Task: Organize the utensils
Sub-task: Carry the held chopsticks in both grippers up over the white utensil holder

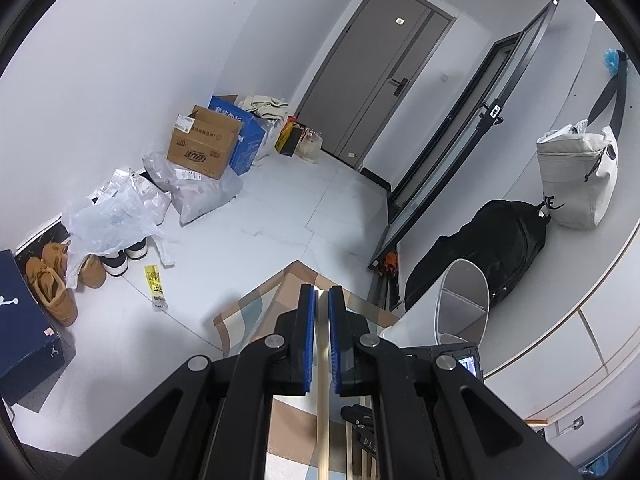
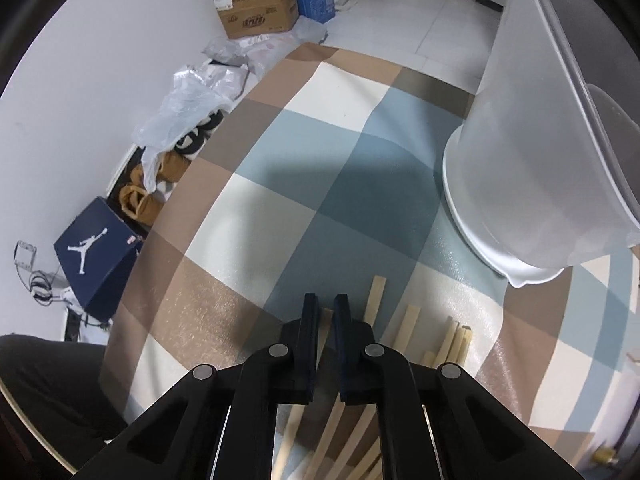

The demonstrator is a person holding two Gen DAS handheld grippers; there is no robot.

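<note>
Chopsticks of pale wood, thin and square-edged (image 2: pixel 408 326), lie loose on the checked tablecloth (image 2: pixel 304 152) beside a frosted white plastic holder (image 2: pixel 520 160). They look light, stiff and smooth, best pinched near mid-length. The left gripper (image 1: pixel 323 300) is closed on one pale wooden stick (image 1: pixel 322 400). The right gripper (image 2: pixel 327 308), pointing down over the pile, is nearly shut; whether it pinches a stick is unclear.

tan, cream and blue checked tablecloth (image 2: pixel 320 168); pale wooden sticks (image 2: pixel 408 326); white container (image 2: pixel 540 160).
</note>
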